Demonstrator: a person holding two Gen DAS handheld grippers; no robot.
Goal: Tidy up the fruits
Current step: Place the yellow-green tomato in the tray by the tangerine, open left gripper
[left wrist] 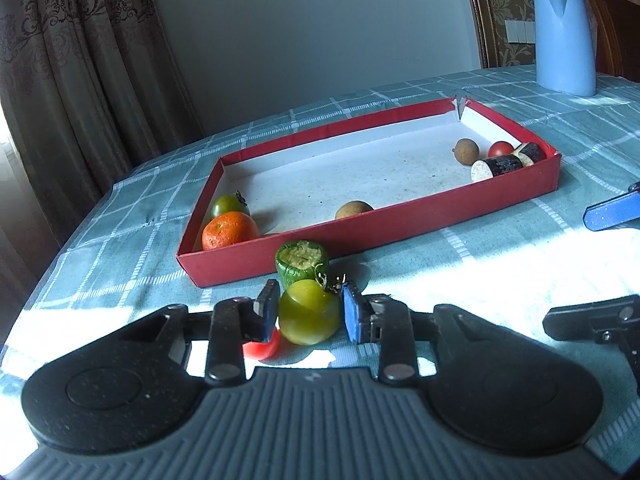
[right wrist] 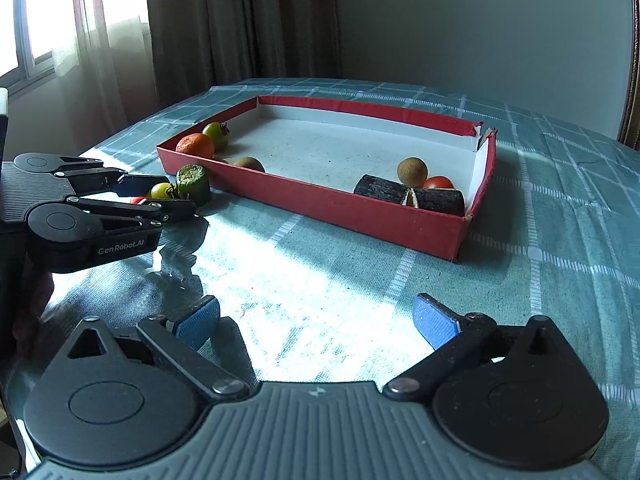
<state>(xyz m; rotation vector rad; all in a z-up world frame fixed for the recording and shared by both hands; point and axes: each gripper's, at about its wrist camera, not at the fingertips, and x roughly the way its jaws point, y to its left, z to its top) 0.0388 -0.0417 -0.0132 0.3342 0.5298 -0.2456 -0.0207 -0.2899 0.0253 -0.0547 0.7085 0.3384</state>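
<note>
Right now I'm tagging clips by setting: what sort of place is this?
Most likely a home dining room. A table under a checked cloth stands by heavy patterned curtains, with a blue kettle at its far edge. A red box of fruit lies on it.

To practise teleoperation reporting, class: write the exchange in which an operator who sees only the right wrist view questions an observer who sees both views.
Operator: Is the left gripper centred on its fruit?
Observer: Yes. The round yellow-green tomato sits midway between the pads of the left gripper. I cannot tell whether they touch it.
Operator: Anything beyond the box?
Observer: A pale blue plastic jug stands on the checked teal tablecloth, past the far corner of the shallow red cardboard box.
</note>
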